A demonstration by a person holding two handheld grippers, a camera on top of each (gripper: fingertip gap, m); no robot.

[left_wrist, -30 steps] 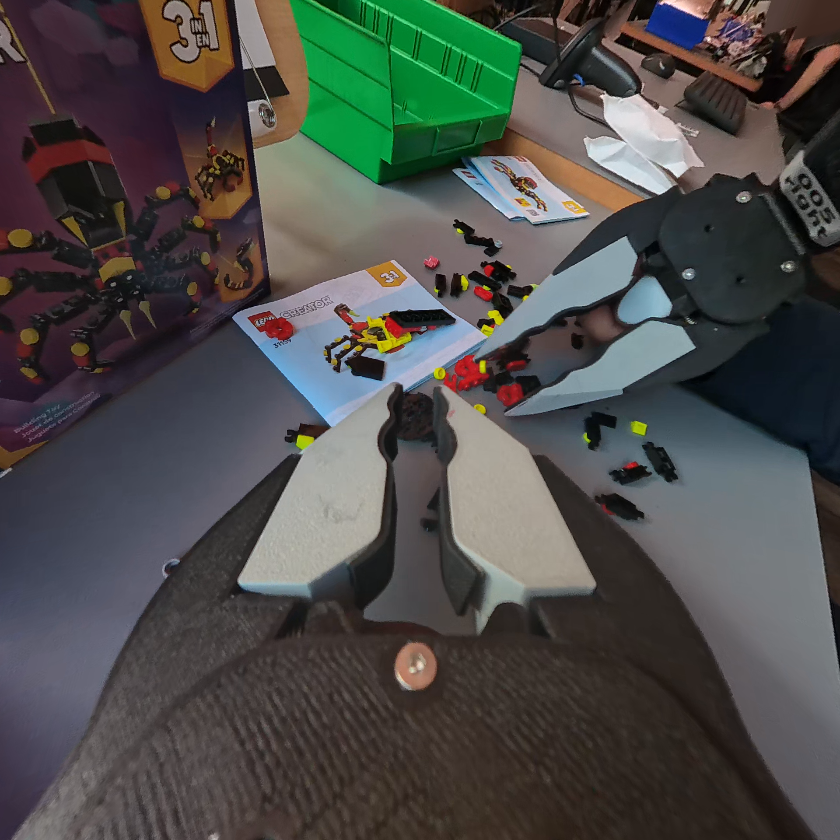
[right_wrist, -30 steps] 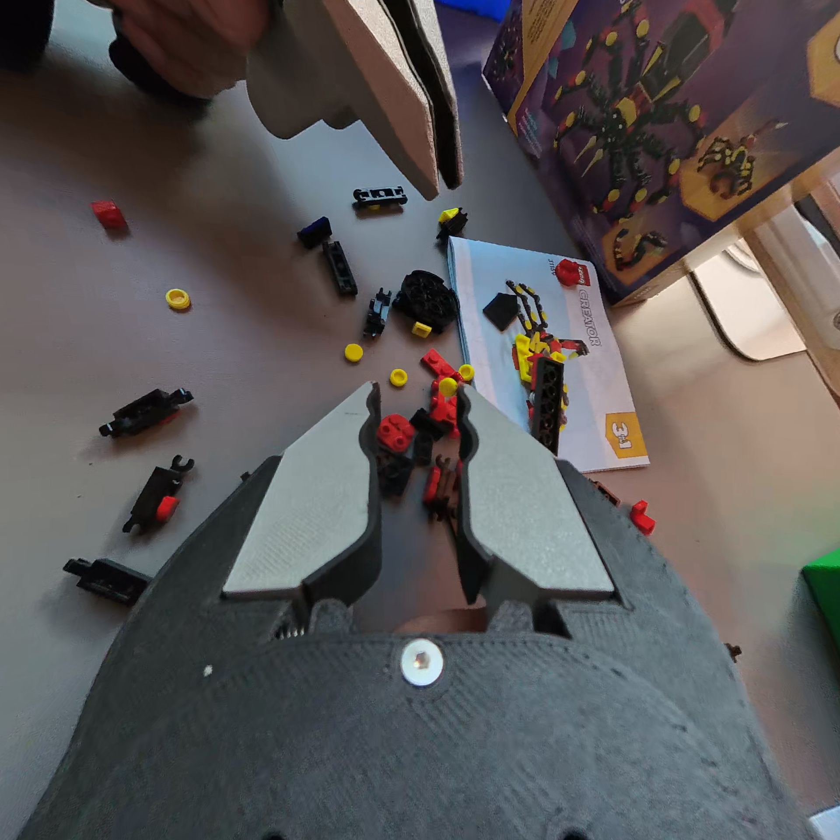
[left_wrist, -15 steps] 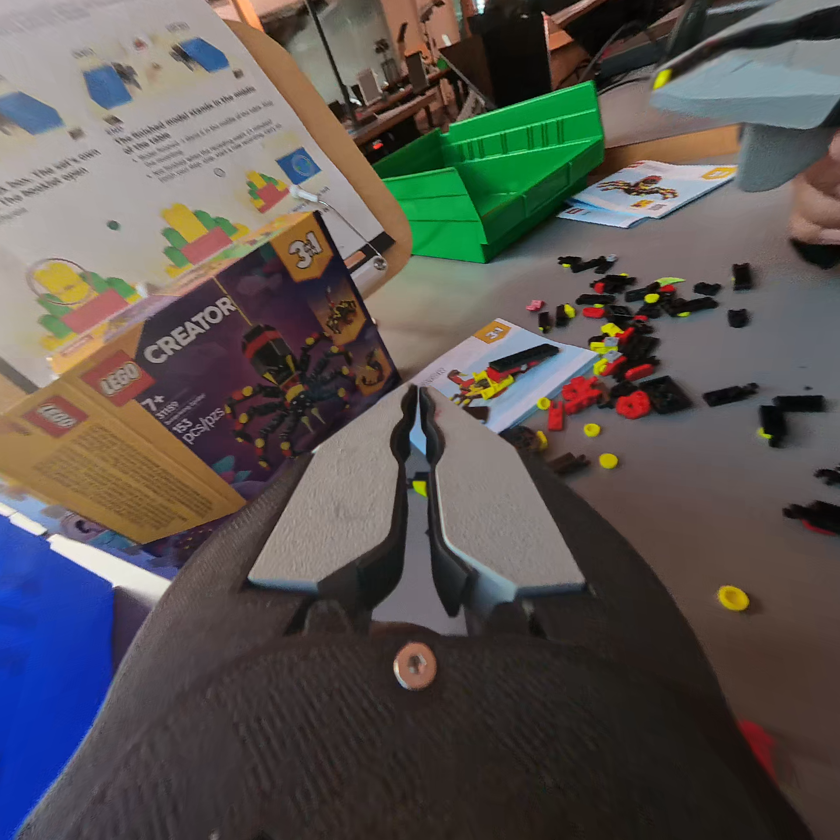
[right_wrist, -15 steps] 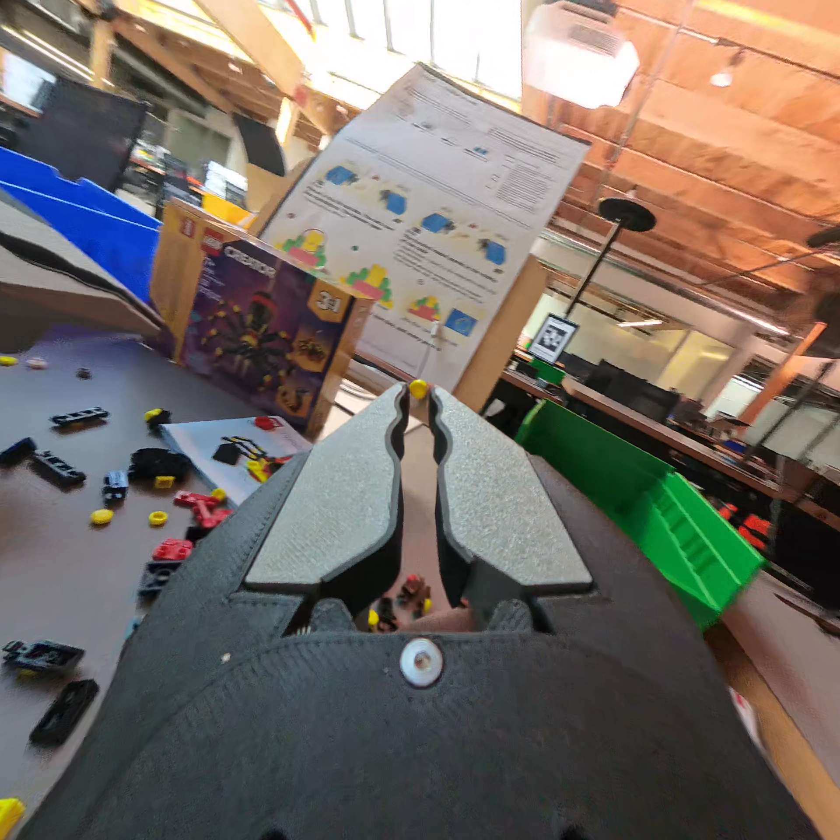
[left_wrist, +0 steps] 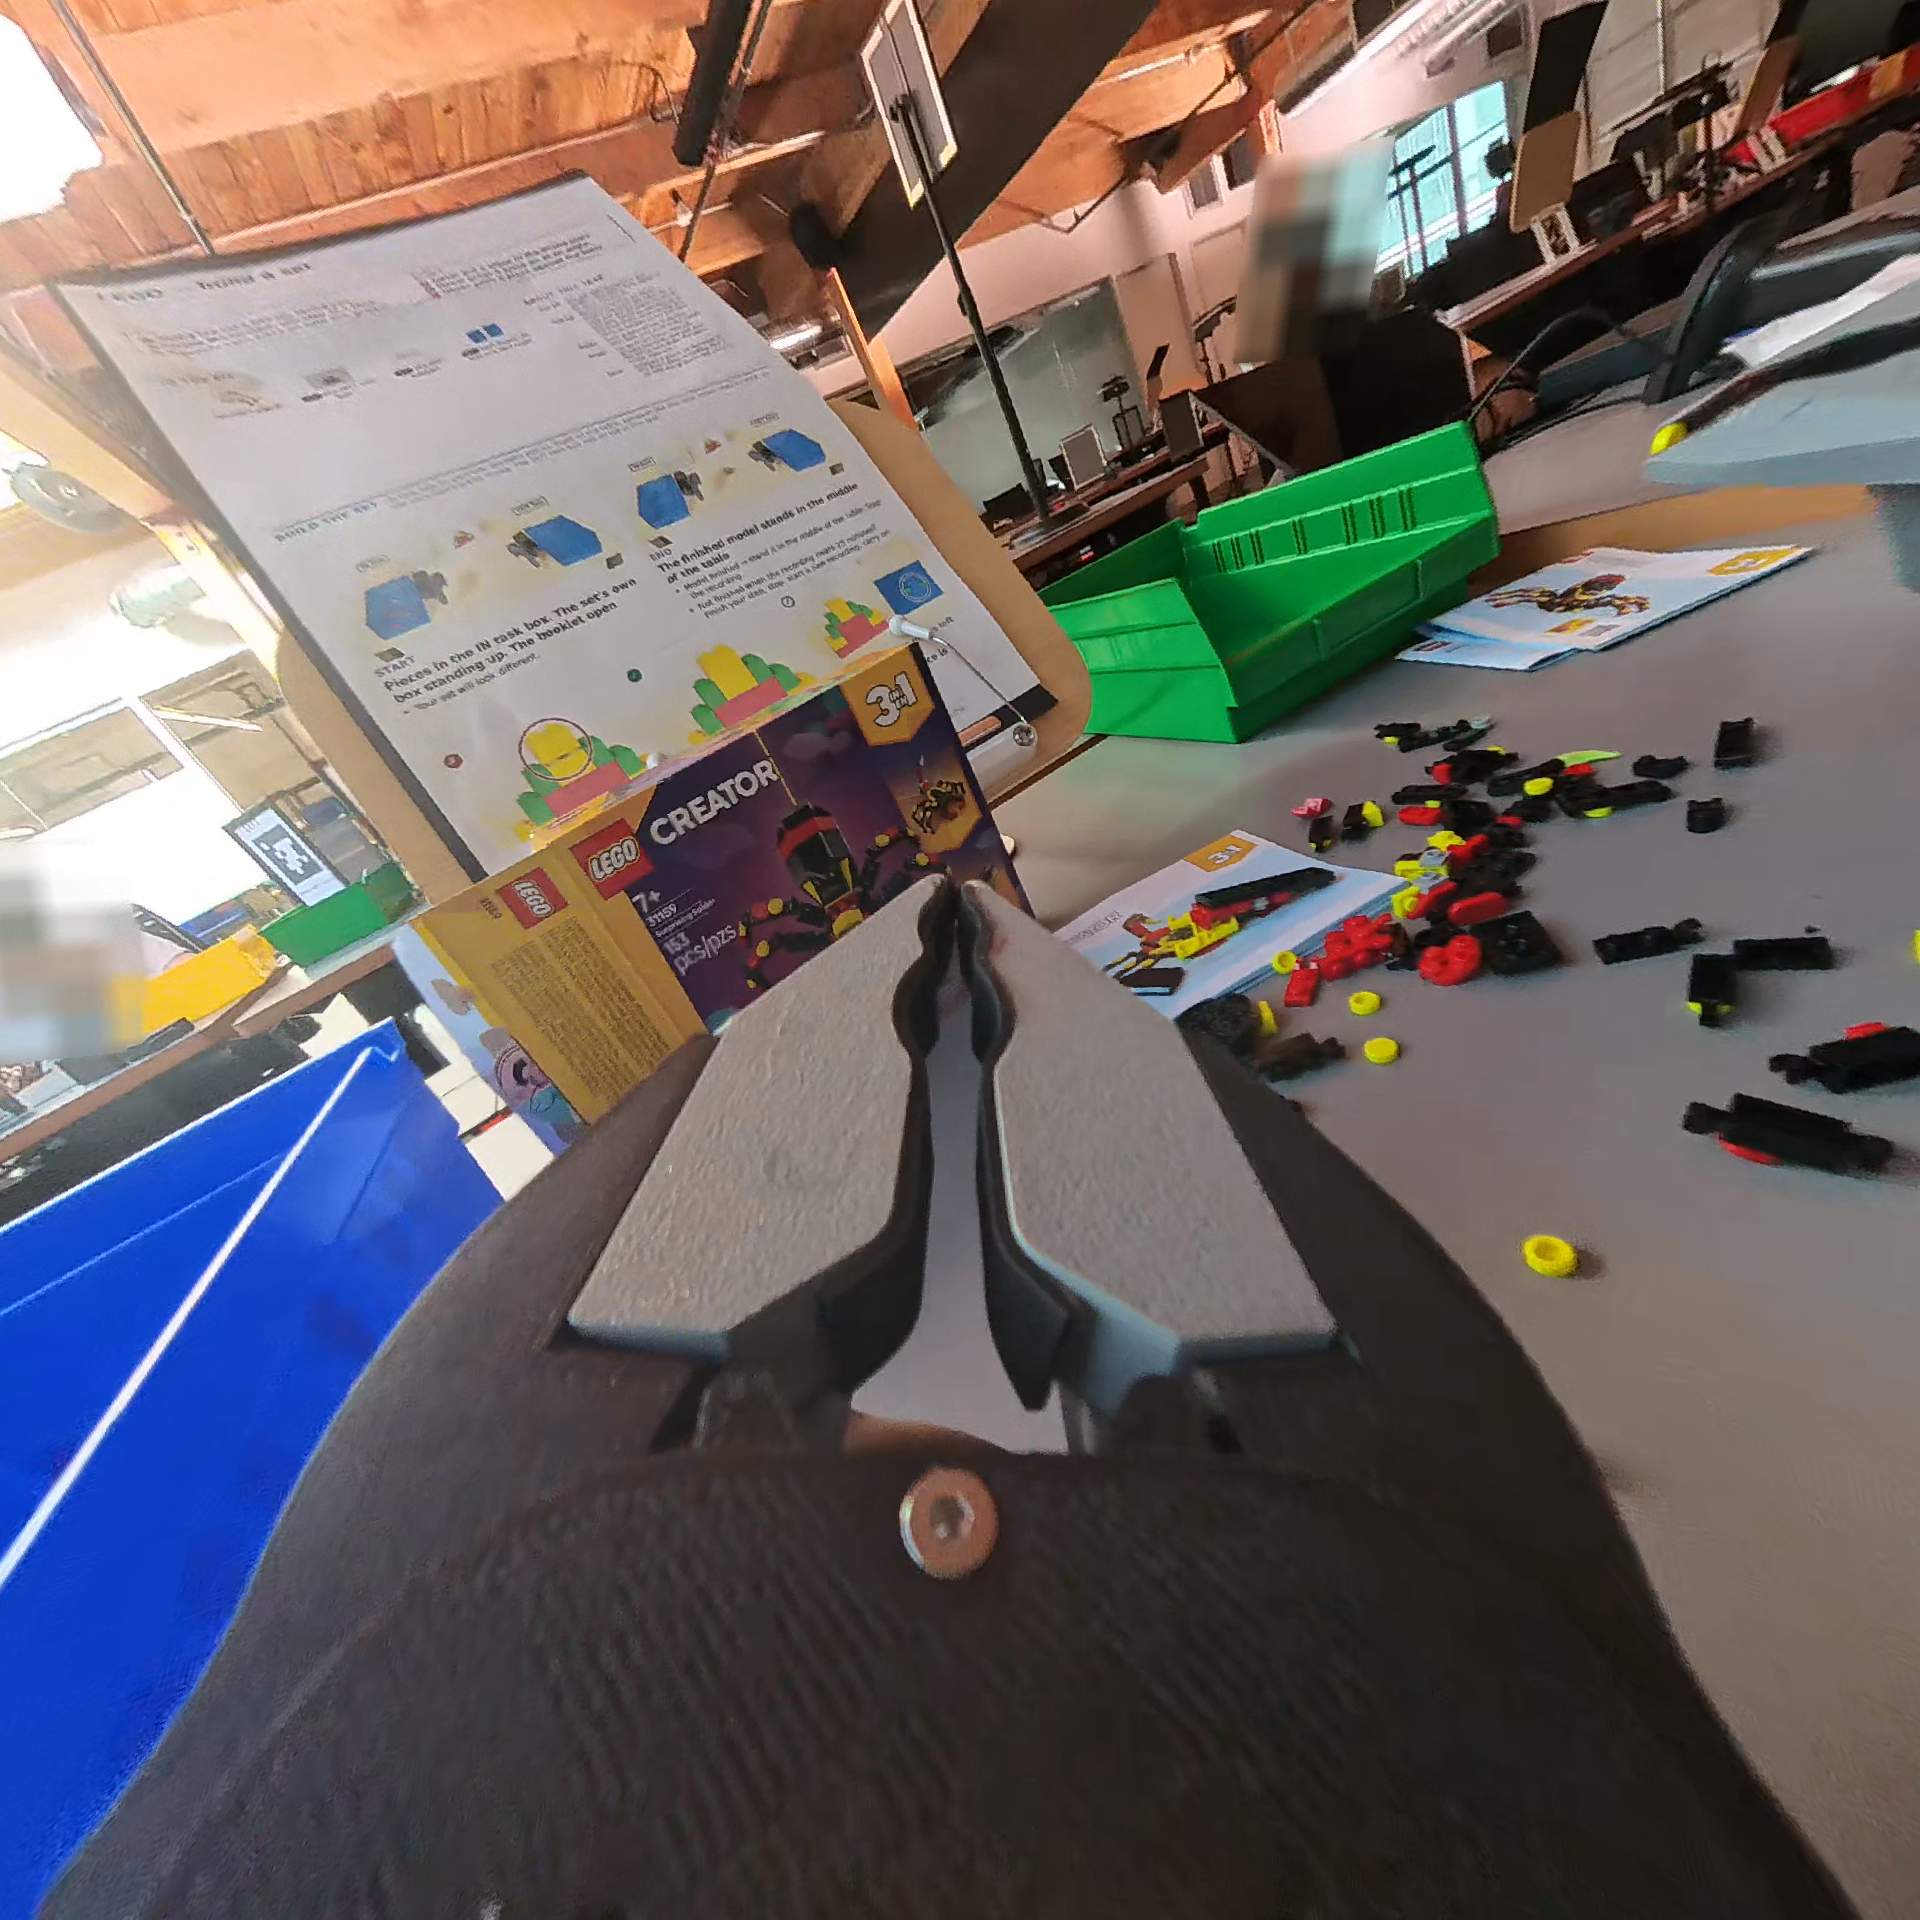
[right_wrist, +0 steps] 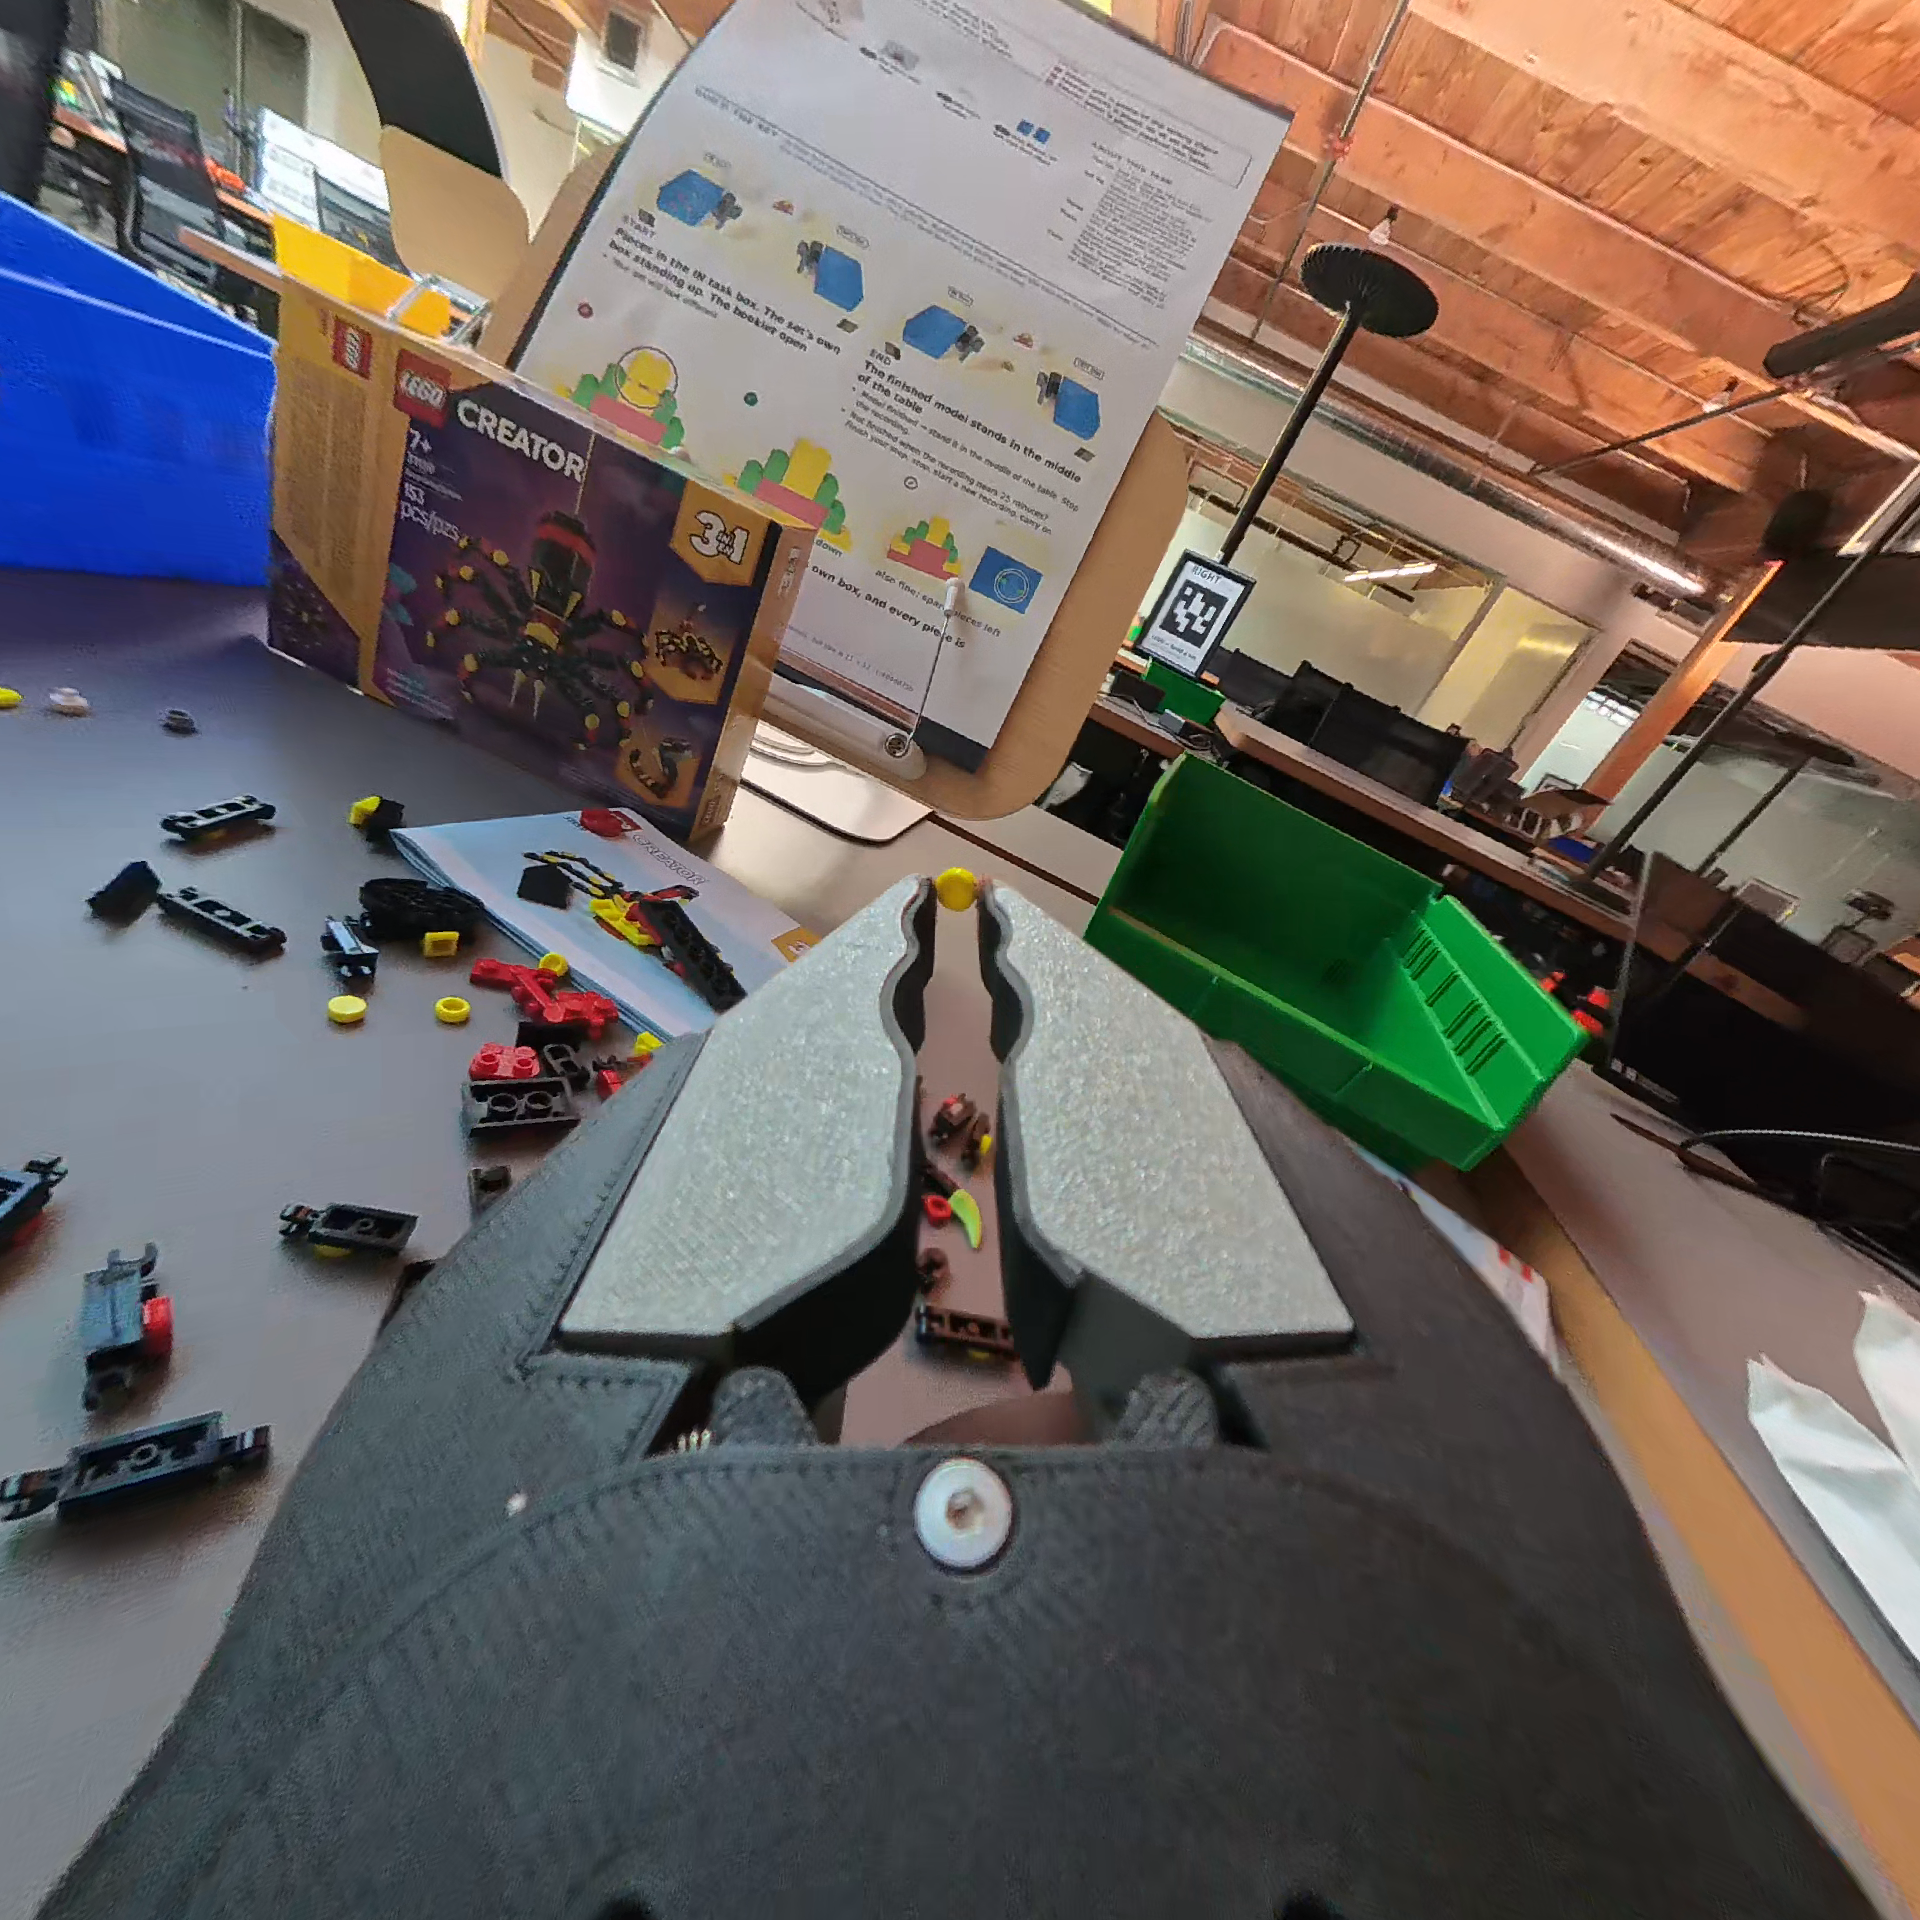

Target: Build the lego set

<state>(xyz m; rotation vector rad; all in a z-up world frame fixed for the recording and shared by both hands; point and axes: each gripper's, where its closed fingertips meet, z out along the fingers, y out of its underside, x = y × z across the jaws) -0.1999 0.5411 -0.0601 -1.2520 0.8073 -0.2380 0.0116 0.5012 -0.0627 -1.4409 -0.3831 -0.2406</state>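
1 set box (right_wrist: 520, 582), 1 green bin (right_wrist: 1330, 977), 3 booklets (left_wrist: 1216, 925), 1 instruction sheet (right_wrist: 914, 312).

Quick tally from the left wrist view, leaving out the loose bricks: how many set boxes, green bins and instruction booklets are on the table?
Set box: 1
Green bin: 1
Booklets: 3, one by the pieces, and what look like two overlapping beyond the bin
Total: 5

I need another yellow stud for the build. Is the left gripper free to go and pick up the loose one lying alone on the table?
Probably yes. The left gripper is shut with nothing seen between its tips, and the yellow stud lies alone on bare table, nothing around it. It would have to open first.
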